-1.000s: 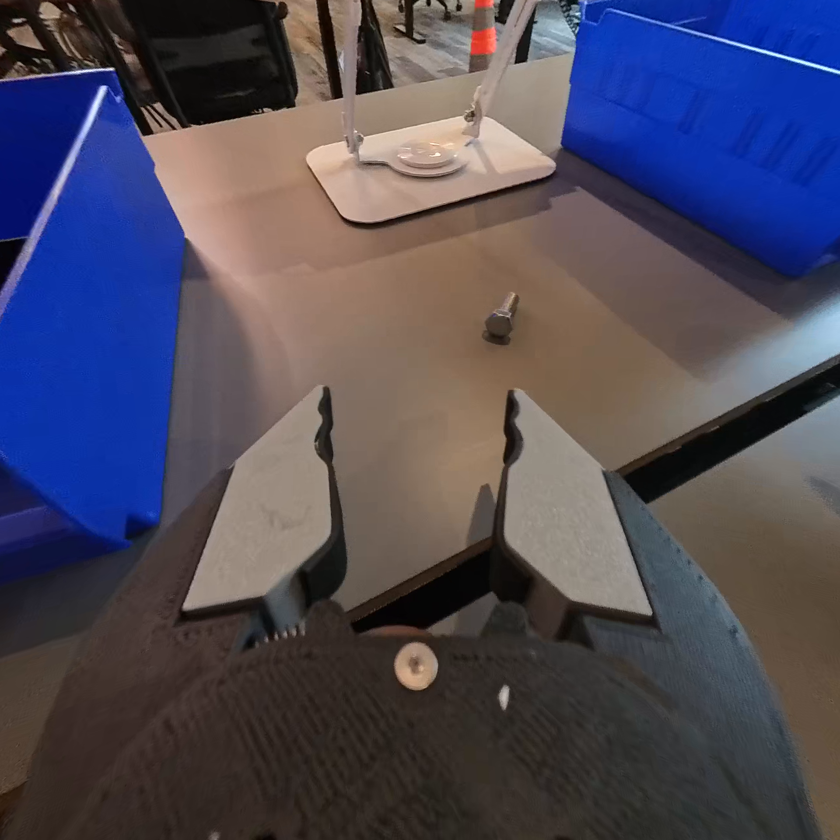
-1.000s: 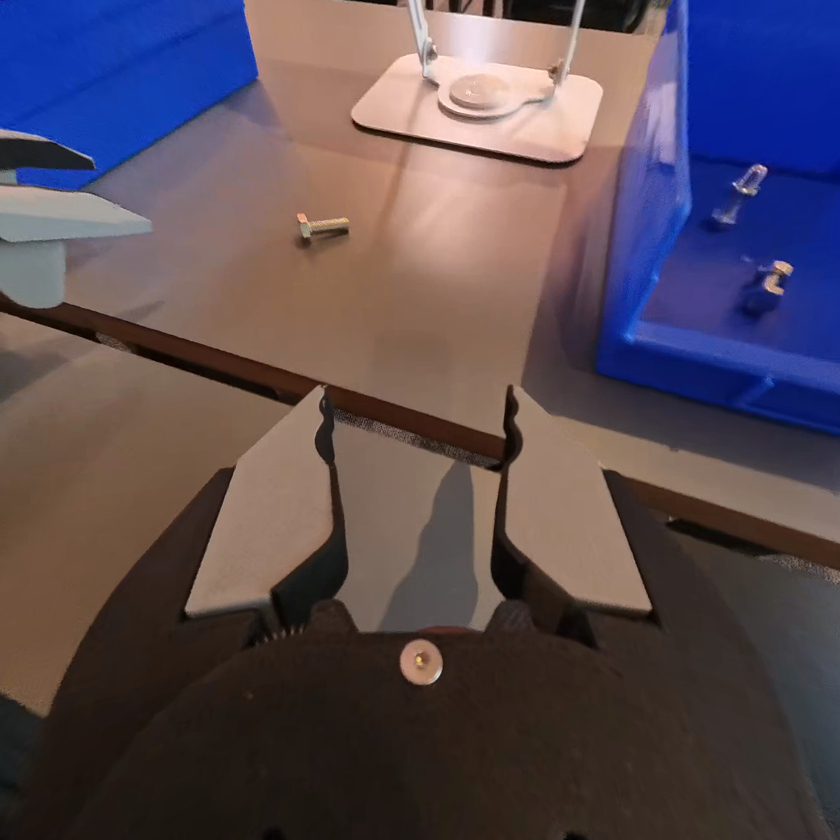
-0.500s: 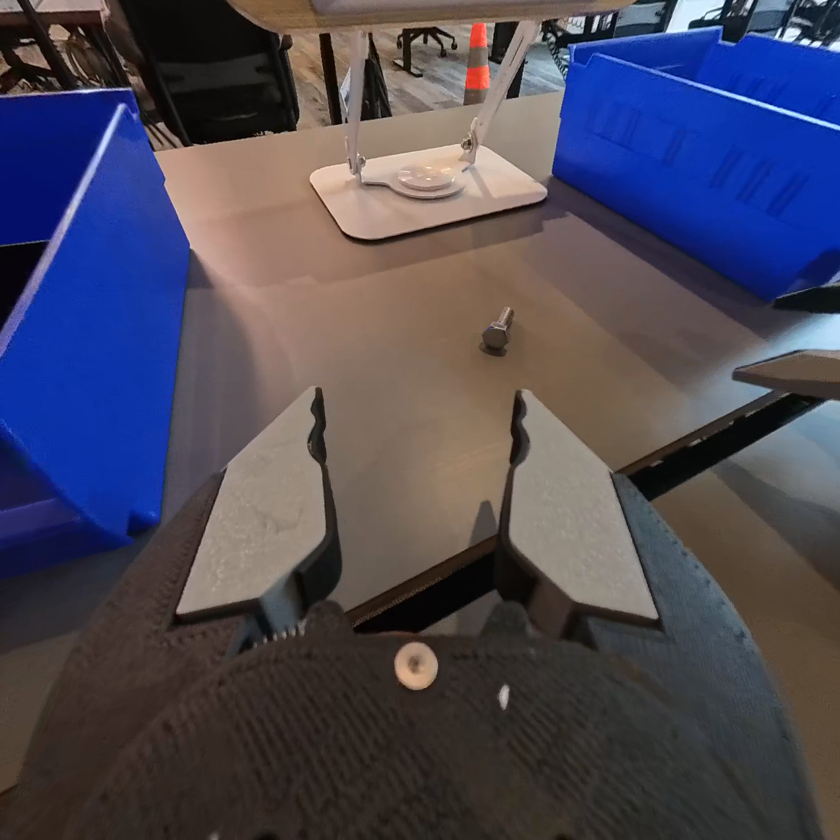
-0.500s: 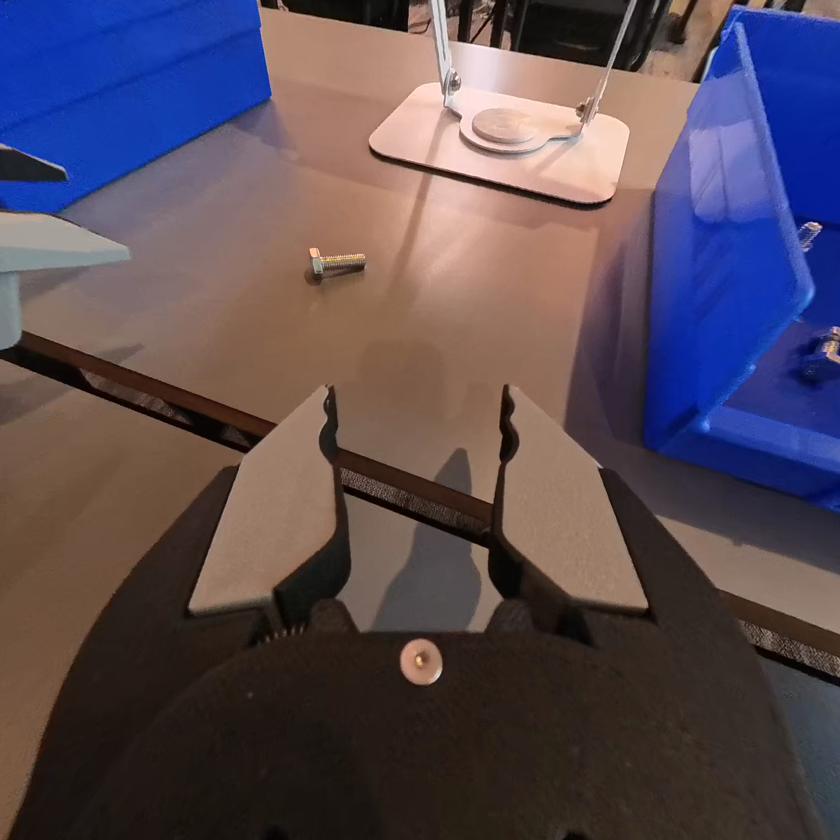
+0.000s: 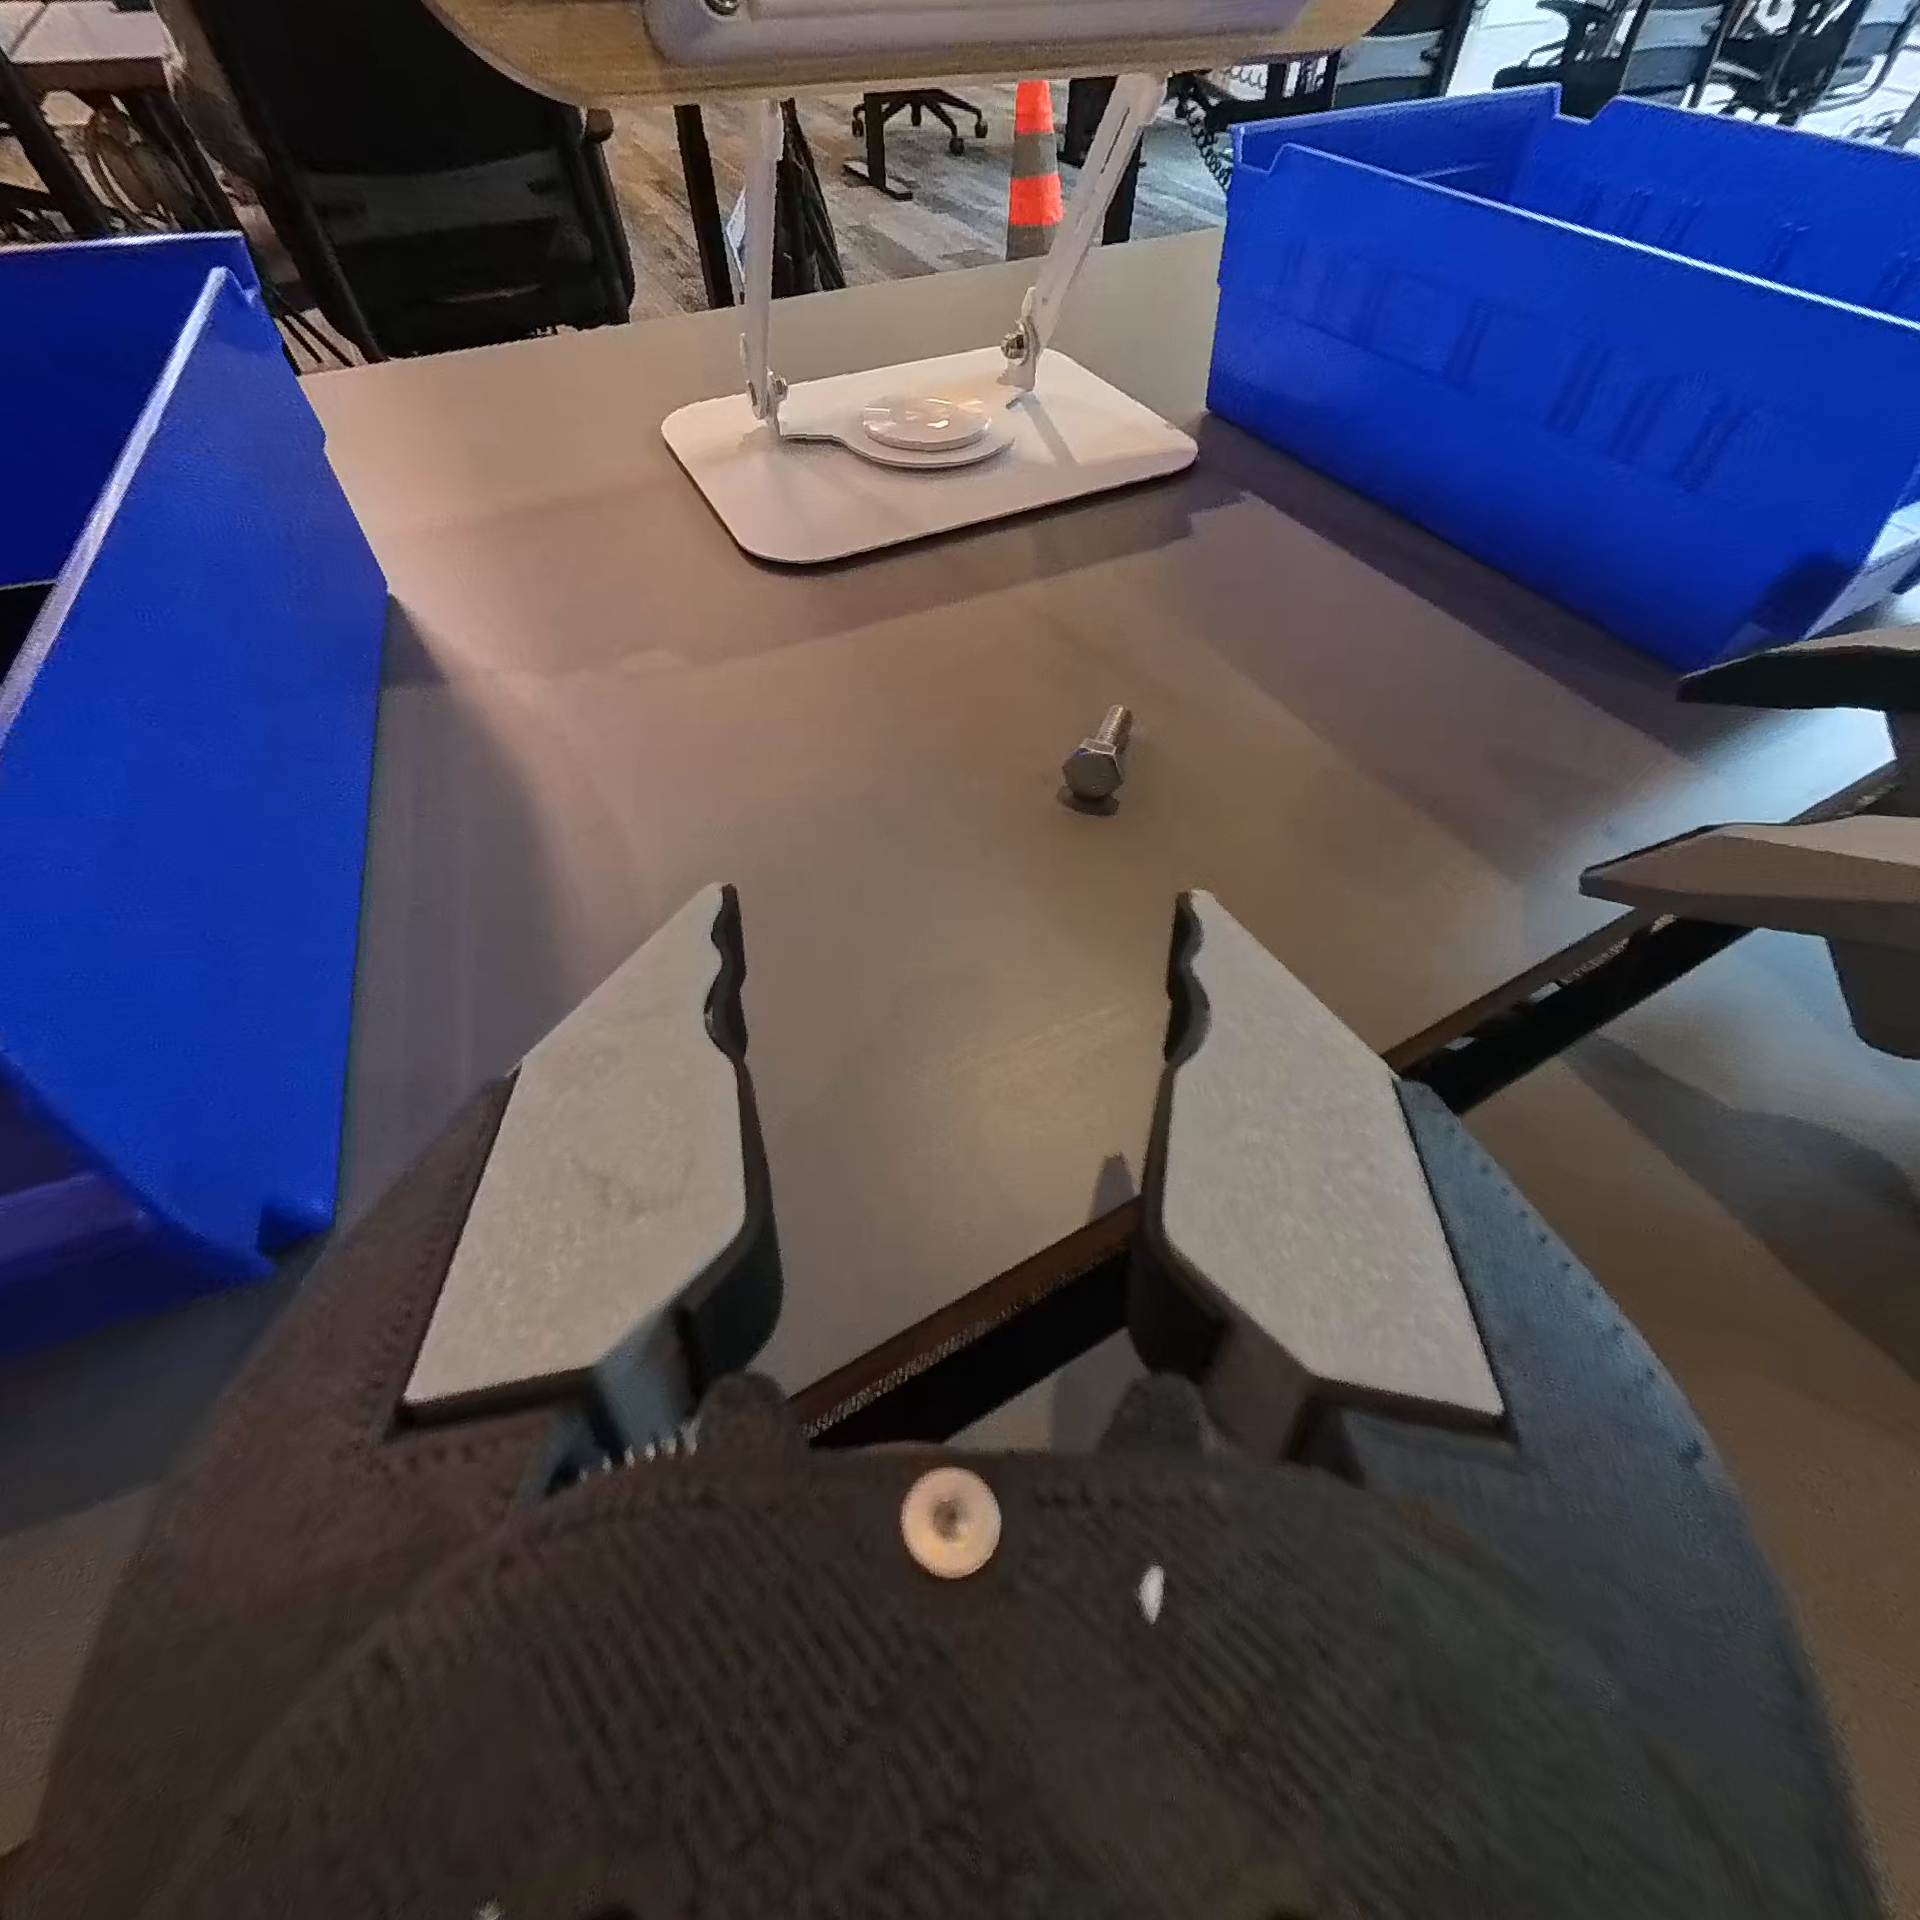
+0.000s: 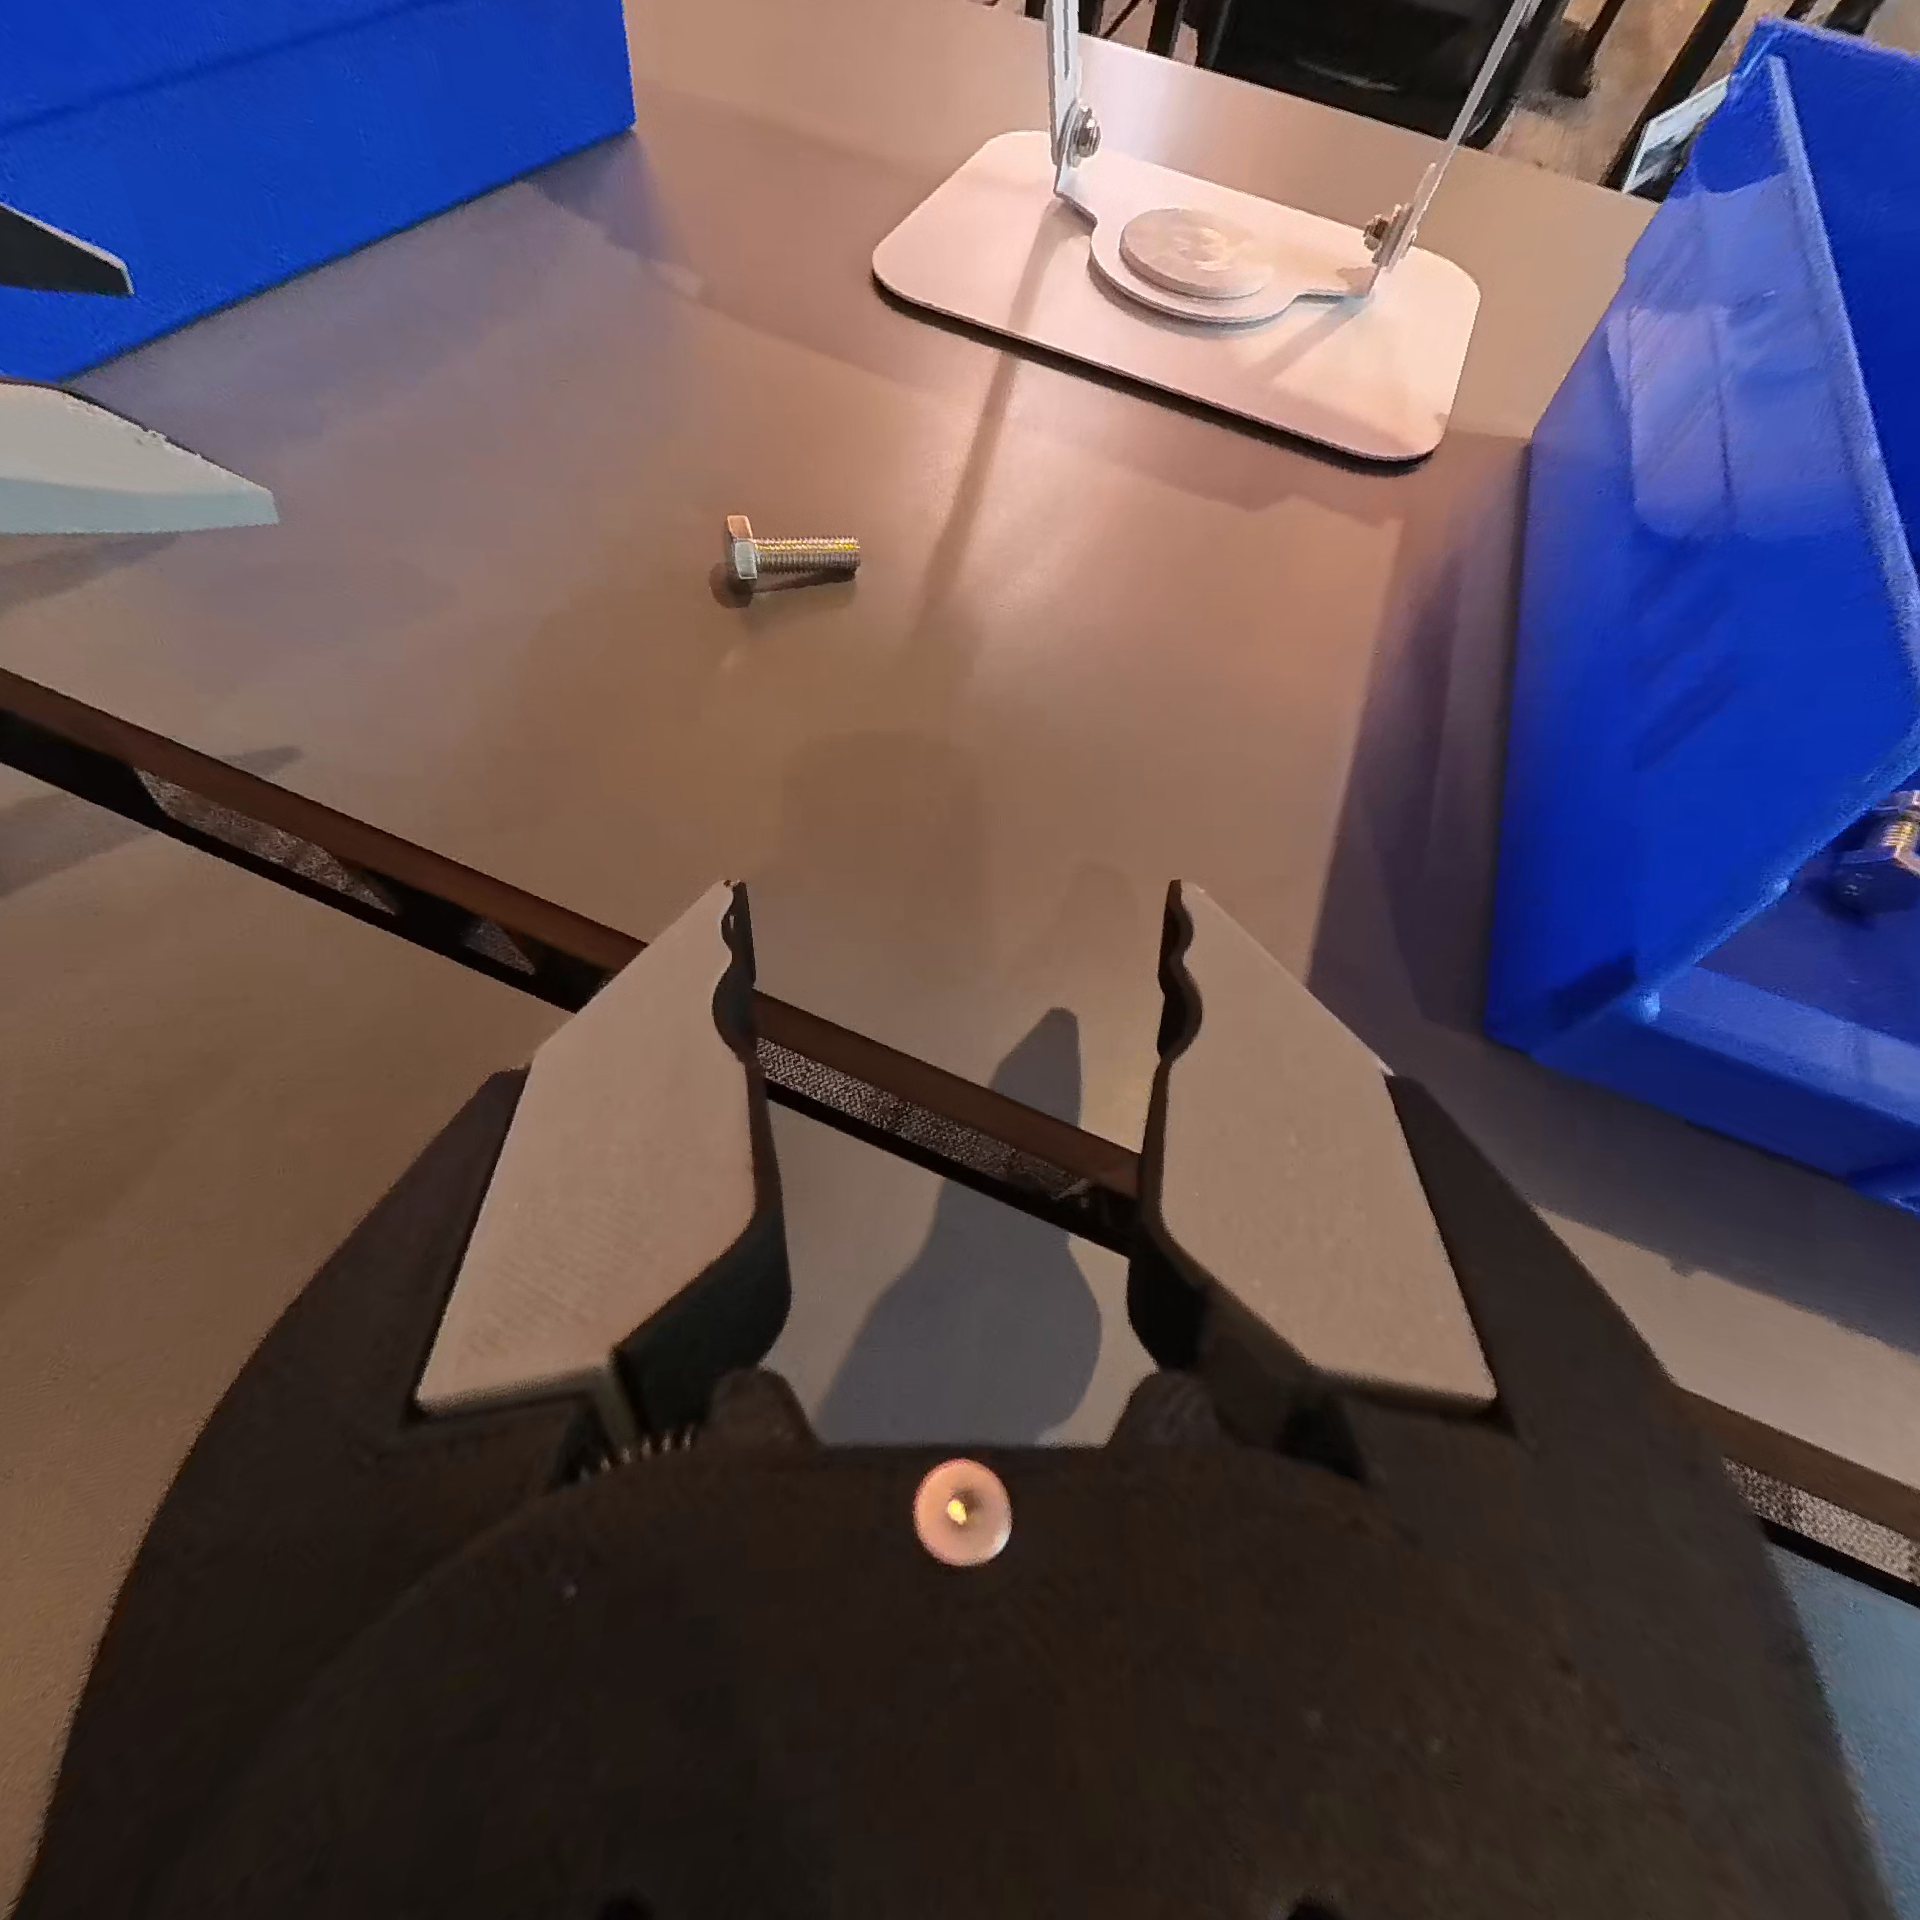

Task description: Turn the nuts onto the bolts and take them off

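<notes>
A silver hex bolt [image 5: 1093, 754] lies on its side on the grey table [image 5: 831, 810], with no nut on it; it also shows in the right wrist view [image 6: 792, 556]. My left gripper [image 5: 956, 925] is open and empty, above the table's near edge, short of the bolt. My right gripper [image 6: 951, 920] is open and empty, near the table edge, with the bolt ahead and to its left. The right gripper shows at the right edge of the left wrist view [image 5: 1787, 800], and the left gripper at the left edge of the right wrist view [image 6: 94, 416].
A blue bin [image 5: 177, 748] stands on the left and another [image 5: 1558, 416] on the right; the right one [image 6: 1704, 644] holds bolt hardware [image 6: 1886, 857]. A white stand base [image 5: 935, 468] with two thin legs sits at the back. A dark gap [image 6: 312, 842] runs along the table edge. The white stand base [image 5: 935, 468] is about equally far from each gripper, around 30 cm. It turns up in the right wrist view [image 6: 1141, 301] as well.
Both grippers moved forward toward the table and the bolt. The right gripper swung left, away from the blue bin, and came into the left wrist view. Both stayed open.
</notes>
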Available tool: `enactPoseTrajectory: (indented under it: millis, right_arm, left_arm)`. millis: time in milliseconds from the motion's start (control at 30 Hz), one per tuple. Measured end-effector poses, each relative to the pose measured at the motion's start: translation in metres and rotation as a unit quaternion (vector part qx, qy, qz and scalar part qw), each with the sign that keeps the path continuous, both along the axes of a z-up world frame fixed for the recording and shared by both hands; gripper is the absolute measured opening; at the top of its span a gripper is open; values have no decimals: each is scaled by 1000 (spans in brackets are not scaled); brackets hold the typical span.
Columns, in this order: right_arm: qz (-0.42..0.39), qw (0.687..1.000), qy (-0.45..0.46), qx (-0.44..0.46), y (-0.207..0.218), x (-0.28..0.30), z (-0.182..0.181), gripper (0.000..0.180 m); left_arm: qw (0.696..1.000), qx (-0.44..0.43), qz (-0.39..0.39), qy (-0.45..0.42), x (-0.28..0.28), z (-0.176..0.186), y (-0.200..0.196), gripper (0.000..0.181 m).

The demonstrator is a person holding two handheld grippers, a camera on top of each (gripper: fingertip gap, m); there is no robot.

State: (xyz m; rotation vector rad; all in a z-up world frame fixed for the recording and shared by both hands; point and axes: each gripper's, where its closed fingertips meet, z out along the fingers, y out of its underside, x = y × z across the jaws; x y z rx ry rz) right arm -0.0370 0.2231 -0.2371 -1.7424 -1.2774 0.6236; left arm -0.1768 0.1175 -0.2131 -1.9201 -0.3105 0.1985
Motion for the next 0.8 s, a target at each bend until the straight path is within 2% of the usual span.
enactPoseTrajectory:
  millis: [400, 533, 800]
  right_arm:
    - [8, 1000, 2, 2, -3, -1, 1, 77]
    - [17, 1000, 14, 6, -5, -1, 5, 71]
    - [31, 999, 14, 30, -11, -3, 7, 70]
  left_arm:
    - [1000, -4, -5, 6, 2, 0, 1, 81]
    - [1000, -22, 16, 4, -5, -5, 2, 68]
    - [997, -34, 34, 56, -11, -3, 20, 80]
